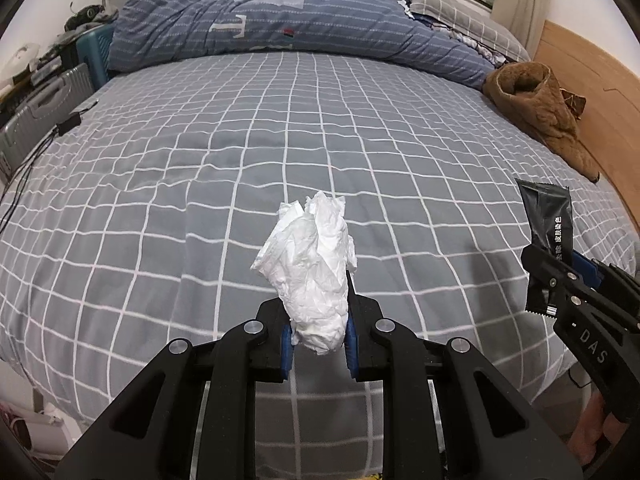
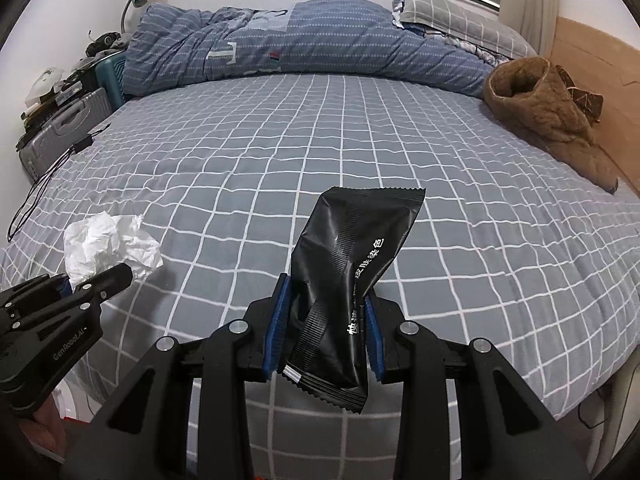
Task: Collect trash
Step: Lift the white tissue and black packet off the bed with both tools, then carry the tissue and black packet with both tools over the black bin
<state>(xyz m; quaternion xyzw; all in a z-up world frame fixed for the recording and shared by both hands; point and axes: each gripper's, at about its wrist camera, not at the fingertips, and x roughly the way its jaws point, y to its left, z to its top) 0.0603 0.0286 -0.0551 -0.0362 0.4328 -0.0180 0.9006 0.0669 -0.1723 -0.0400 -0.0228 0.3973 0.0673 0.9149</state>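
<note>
Gripping a crumpled white tissue [image 1: 316, 276], the left gripper [image 1: 318, 340] has its blue pads clamped on the wad's lower end, above the checked grey bedsheet [image 1: 240, 152]. Right gripper [image 2: 326, 328] is clamped on a black foil wrapper [image 2: 348, 276]: glossy, twisted at the pinch, white lettering, serrated ends. Wrapper's lower edge hangs behind the jaws. Blue duvet [image 1: 260, 28] and brown garment [image 1: 540, 116] lie far off. Bedside clutter is hard to make out.
</note>
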